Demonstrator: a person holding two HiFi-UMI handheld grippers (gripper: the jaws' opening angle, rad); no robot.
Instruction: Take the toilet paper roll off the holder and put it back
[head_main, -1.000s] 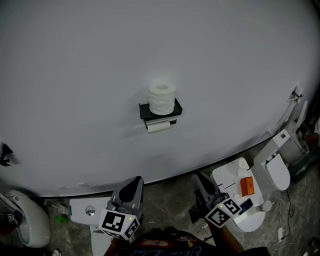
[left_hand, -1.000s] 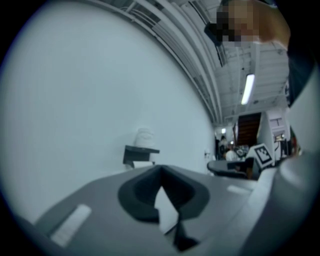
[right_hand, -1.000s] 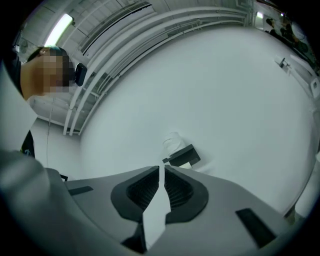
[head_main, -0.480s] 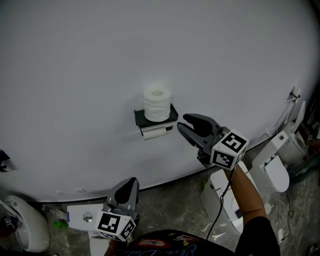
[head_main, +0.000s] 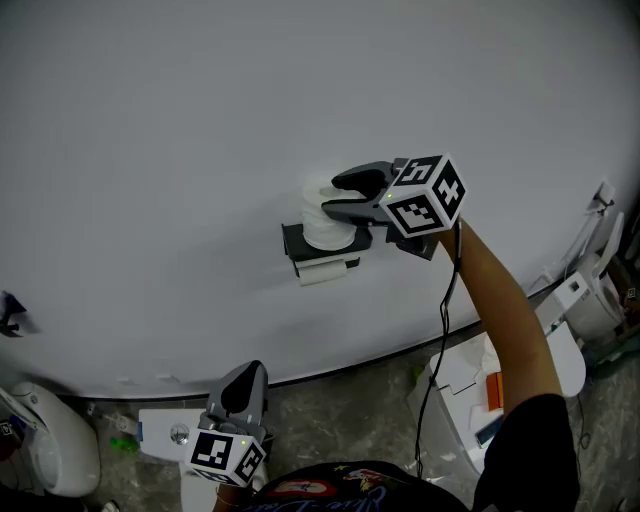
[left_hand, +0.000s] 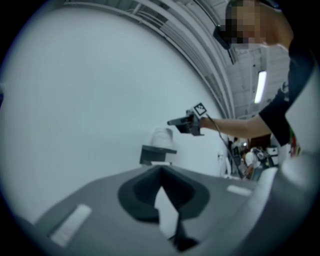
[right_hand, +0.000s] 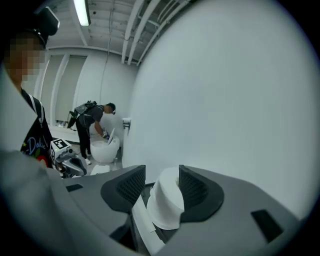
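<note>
The white wall (head_main: 150, 150) fills most of the head view, and the holder (head_main: 296, 240), a small black shelf, is fixed to it near the middle. Below the holder a mottled grey floor (head_main: 370, 400) runs along the foot of the wall. A white toilet (head_main: 565, 350) stands on that floor, well to the right of the holder and lower. In the right gripper view another person (right_hand: 95, 125) bends over a further toilet, far along the wall from the holder.

The person's right forearm (head_main: 505, 310) reaches up from the lower right towards the holder. It carries the right gripper (head_main: 335, 198), whose marker cube sits just right of the holder. This gripper's jaws have just been opening and now stand apart, one on each side of the holder's top. The left gripper (head_main: 240, 385) hangs well below the holder and slightly to its left, above the floor. Its jaws are together with nothing between them.

The toilet paper roll (head_main: 322, 232) stands upright on the holder's top. It lies between the right gripper's spread jaws, close against one pad and with a clear gap to the other. A smaller white roll (head_main: 325, 270) hangs just under the holder.
</note>
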